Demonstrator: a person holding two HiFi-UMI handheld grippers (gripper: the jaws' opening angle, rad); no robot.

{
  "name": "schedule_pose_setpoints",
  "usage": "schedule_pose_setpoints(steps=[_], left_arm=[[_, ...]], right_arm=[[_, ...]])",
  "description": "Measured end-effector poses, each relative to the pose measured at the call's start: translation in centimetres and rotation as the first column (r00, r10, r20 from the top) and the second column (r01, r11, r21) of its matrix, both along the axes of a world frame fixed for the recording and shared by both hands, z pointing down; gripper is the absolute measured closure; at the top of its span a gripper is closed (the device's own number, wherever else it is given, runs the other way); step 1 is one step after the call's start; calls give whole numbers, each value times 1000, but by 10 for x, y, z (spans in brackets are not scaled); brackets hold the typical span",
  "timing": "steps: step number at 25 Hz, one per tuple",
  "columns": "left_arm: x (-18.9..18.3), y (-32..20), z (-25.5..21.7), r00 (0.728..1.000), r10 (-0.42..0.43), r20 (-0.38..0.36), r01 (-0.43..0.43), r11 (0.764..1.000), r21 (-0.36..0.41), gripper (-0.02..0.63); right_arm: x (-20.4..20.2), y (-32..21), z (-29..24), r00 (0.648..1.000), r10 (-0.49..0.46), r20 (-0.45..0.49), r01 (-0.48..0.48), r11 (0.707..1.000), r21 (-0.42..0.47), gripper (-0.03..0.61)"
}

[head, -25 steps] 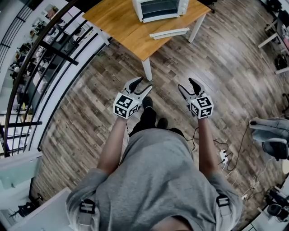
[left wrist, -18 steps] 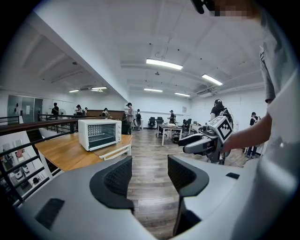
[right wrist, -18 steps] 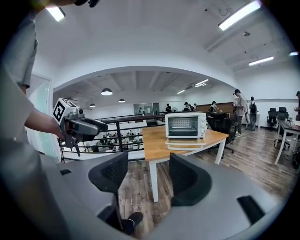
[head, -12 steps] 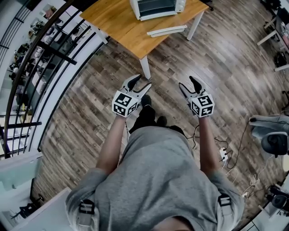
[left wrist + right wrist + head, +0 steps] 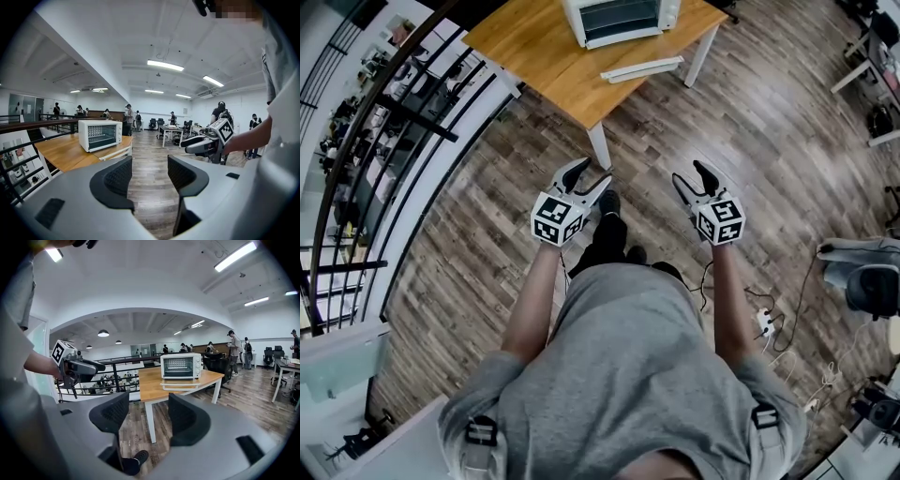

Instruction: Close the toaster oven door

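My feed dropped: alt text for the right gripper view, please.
A white toaster oven sits on a wooden table ahead, its door folded down open. The right gripper has its jaws apart and empty, well short of it.

The toaster oven (image 5: 617,19), its lowered door (image 5: 642,68) and the tabletop (image 5: 548,66) now lie slightly further left in the head view than a second ago, the oven cut off more by the top edge; the left gripper (image 5: 596,171) has drifted a touch left too; its fingers (image 5: 119,176) have just been opening, with nothing between them.
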State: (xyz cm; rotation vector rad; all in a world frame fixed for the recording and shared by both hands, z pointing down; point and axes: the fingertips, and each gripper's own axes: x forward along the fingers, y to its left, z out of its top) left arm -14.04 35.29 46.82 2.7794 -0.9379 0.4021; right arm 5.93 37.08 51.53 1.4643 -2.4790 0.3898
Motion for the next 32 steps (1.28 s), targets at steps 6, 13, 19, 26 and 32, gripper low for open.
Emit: schedule_pose_setpoints(steps=[6, 13, 19, 26, 32], left_arm=[[5, -11, 3, 1000, 3, -16, -3, 1000, -14, 371], [14, -40, 4, 999, 6, -34, -7, 1000, -22, 371], [17, -69, 13, 999, 7, -33, -8, 999, -37, 371], [25, -115, 15, 999, 14, -33, -16, 999, -49, 371], [26, -155, 20, 999, 14, -37, -16, 998, -64, 371]], right_arm=[[2, -6, 5, 1000, 6, -6, -6, 1000, -16, 313], [13, -30, 4, 1000, 20, -22, -20, 999, -25, 318], [18, -58, 7, 999, 33, -10, -33, 999, -30, 321], [23, -98, 12, 999, 38, -5, -39, 998, -51, 324], [29, -136, 12, 998, 54, -14, -55, 997, -57, 327]])
